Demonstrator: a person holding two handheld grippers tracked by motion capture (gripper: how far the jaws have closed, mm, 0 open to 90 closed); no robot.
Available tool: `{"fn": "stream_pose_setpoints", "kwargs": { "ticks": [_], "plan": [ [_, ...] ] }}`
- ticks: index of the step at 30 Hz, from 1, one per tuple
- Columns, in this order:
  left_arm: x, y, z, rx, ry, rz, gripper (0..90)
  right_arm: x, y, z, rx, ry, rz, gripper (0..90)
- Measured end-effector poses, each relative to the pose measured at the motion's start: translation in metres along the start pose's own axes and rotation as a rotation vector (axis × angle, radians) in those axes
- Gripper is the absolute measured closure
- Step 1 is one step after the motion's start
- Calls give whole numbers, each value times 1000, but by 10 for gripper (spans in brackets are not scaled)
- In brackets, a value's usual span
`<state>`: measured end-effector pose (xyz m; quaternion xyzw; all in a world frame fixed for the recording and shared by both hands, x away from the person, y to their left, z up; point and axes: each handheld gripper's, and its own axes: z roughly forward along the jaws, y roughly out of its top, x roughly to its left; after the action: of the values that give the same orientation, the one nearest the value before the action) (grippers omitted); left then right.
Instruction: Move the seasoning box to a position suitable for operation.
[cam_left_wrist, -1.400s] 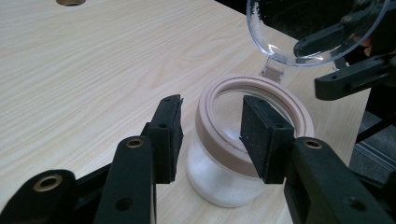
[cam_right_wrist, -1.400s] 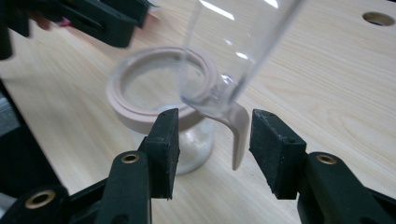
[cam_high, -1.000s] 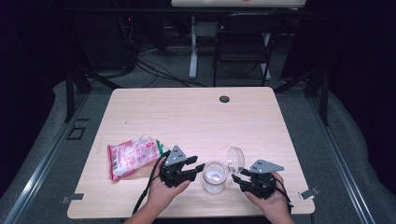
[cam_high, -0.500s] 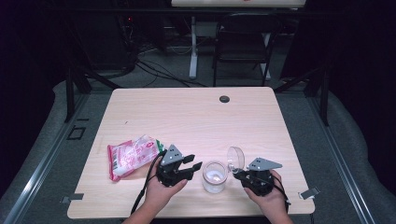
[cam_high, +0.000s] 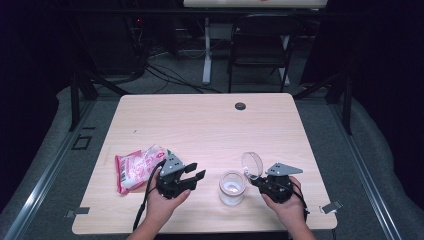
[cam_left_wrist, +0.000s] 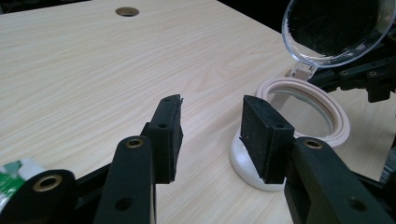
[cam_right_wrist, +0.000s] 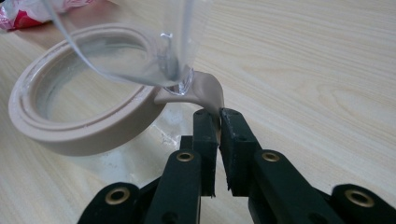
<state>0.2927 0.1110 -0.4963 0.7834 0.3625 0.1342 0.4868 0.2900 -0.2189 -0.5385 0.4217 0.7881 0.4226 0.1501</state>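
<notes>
Having just been closing, the right gripper (cam_right_wrist: 217, 116) now pinches the beige hinge tab (cam_right_wrist: 205, 91) of the jar (cam_high: 232, 187) straight ahead of its jaws, lid (cam_high: 252, 164) standing open; the left gripper (cam_high: 192, 175) waits unclenched and empty beside it, so filling can likely begin.

Between the black fingers (cam_right_wrist: 205, 135) of the right gripper (cam_right_wrist: 215, 122) a beige tab (cam_right_wrist: 205, 91) is showing, joined to a beige ring (cam_right_wrist: 79, 135) around a clear container (cam_high: 232, 188) that is showing white at its bottom. Just above those fingers a see-through lid (cam_left_wrist: 338, 30) is standing, looking dark. Ahead of the left gripper's (cam_left_wrist: 212, 114) black pads (cam_left_wrist: 261, 135), pale wood-grain table (cam_left_wrist: 93, 70) is spreading. Behind them a pink and white bag (cam_high: 136, 168) with green corner is lying.
</notes>
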Motion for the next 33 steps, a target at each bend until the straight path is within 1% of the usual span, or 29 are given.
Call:
{"fn": "stream_pose_setpoints", "kwargs": {
  "ticks": [3, 4, 8, 12, 14, 16, 20, 22, 24, 25, 26, 28, 29, 30, 31, 33],
  "plan": [
    [5, -1, -6, -9, 20, -3, 582, -3, 2, 2, 4, 2, -2, 848],
    [6, -1, -8, -6, 25, -4, 580, -4, 3, 3, -1, 4, 6, 848],
    [13, -4, -15, -16, 54, -22, 574, -7, 7, 7, 1, 0, 8, 848],
    [22, -6, -22, -7, 89, -26, 568, -10, 10, 11, 4, 7, 8, 848],
    [26, -7, -25, -7, 102, -37, 564, -11, 11, 13, 4, 10, 4, 848],
    [31, -8, -28, -6, 118, -46, 564, -12, 12, 14, 0, 12, 13, 848],
    [40, -10, -33, -14, 139, -58, 552, -13, 13, 15, -1, 19, 11, 847],
    [44, -10, -34, -5, 151, -62, 545, -14, 13, 15, -2, 21, 12, 845],
    [48, -11, -35, -7, 162, -65, 542, -14, 13, 15, -2, 24, 12, 841],
    [50, -12, -36, -11, 166, -67, 541, -14, 13, 14, -4, 28, 13, 836],
    [52, -12, -37, -8, 171, -67, 542, -13, 12, 13, -7, 21, 14, 827],
    [56, -13, -38, 7, 165, -67, 543, -14, 12, 11, -3, 23, 12, 808],
    [58, -13, -39, 12, 174, -61, 542, -14, 12, 10, -4, 16, 15, 793],
    [61, -14, -40, 13, 189, -58, 538, -14, 11, 9, -7, 22, 17, 779],
    [64, -16, -42, 15, 195, -59, 533, -14, 11, 7, -7, 15, 24, 769],
    [69, -20, -44, 18, 215, -50, 509, -14, 11, 5, -9, 10, 21, 742]
  ]
}}
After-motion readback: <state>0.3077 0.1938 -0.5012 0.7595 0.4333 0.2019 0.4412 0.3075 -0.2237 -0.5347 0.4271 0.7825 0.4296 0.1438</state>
